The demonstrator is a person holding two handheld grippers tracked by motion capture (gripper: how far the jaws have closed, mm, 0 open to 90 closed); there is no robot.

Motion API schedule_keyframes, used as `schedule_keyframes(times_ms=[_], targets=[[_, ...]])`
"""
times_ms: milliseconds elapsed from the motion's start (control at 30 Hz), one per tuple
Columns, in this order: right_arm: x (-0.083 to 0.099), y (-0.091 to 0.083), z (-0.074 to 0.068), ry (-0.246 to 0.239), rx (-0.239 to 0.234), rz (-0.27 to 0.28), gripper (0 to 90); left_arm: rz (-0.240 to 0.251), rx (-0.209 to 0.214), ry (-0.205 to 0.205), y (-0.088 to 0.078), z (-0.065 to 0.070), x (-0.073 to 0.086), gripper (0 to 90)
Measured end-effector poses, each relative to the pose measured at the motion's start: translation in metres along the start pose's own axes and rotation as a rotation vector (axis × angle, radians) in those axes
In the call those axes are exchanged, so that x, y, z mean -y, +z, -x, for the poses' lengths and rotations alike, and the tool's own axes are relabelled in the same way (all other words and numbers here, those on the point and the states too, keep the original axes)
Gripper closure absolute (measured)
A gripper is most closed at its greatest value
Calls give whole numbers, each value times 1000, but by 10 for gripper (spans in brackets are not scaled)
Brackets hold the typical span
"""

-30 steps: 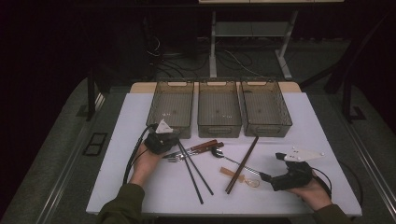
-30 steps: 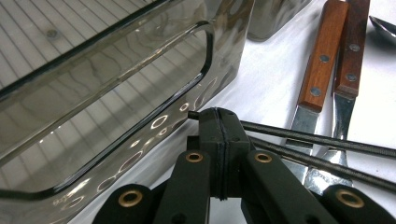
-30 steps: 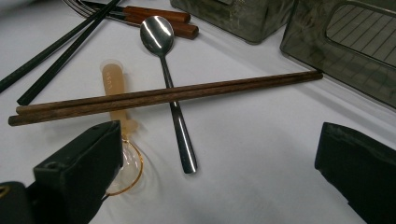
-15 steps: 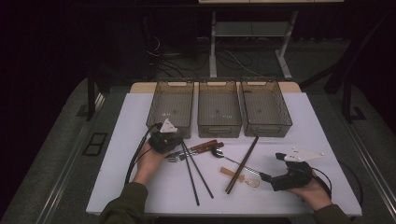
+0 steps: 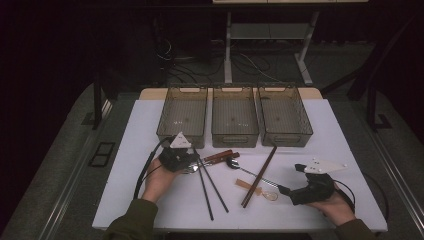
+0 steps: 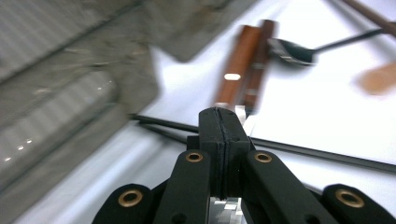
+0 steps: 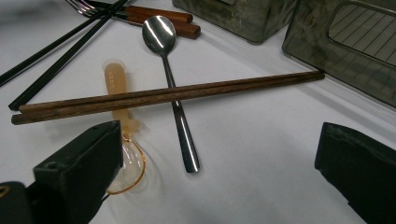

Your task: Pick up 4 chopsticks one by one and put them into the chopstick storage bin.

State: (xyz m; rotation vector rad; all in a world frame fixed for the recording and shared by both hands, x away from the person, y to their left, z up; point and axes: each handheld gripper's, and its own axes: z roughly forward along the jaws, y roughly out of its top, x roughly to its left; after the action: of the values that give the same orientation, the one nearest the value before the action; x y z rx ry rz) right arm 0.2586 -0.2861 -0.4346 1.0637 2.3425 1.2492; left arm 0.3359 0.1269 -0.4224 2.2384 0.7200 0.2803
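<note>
In the high view, the left gripper (image 5: pixel 186 162) is in the person's left hand, just in front of the left bin (image 5: pixel 183 116), one of three transparent bins in a row at the far side of the white table (image 5: pixel 125 165). Its jaws point toward a fork (image 5: pixel 192 168) with a wooden handle, which lies beside the black chopsticks (image 5: pixel 212 187). The right gripper (image 5: pixel 295 192) rests near the front right of the table, close to a plastic spoon (image 5: pixel 257 189) with an amber handle. A metal spoon (image 5: pixel 245 170) and brown chopsticks (image 5: pixel 260 175) lie crossed between the two grippers.

In the left gripper view, the jaws of the left gripper (image 6: pixel 219 154) are clenched together, and a bit of bright metal shows between them. The two wooden handles (image 6: pixel 245 65) lie just ahead, on the table, and the picture is blurred.

In the right gripper view, the jaws of the right gripper (image 7: pixel 219 154) stand wide apart and released, with nothing between them. The plastic spoon (image 7: pixel 122 140) lies just beside one jaw, under the brown chopsticks (image 7: pixel 168 95), and the metal spoon (image 7: pixel 173 84) crosses below them too.
</note>
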Motion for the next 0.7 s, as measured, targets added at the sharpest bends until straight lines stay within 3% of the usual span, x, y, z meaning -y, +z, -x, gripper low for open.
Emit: schedule_keyframes(times_ms=[267,467,700], targets=[[0,0,0,-1,1,-2,12,-9,92,23,9,33,-5,892],[0,0,-1,-2,2,-1,12,-43,159,69,21,52,-7,892],[0,0,0,-2,2,0,12,-91,195,109,32,67,-9,892]])
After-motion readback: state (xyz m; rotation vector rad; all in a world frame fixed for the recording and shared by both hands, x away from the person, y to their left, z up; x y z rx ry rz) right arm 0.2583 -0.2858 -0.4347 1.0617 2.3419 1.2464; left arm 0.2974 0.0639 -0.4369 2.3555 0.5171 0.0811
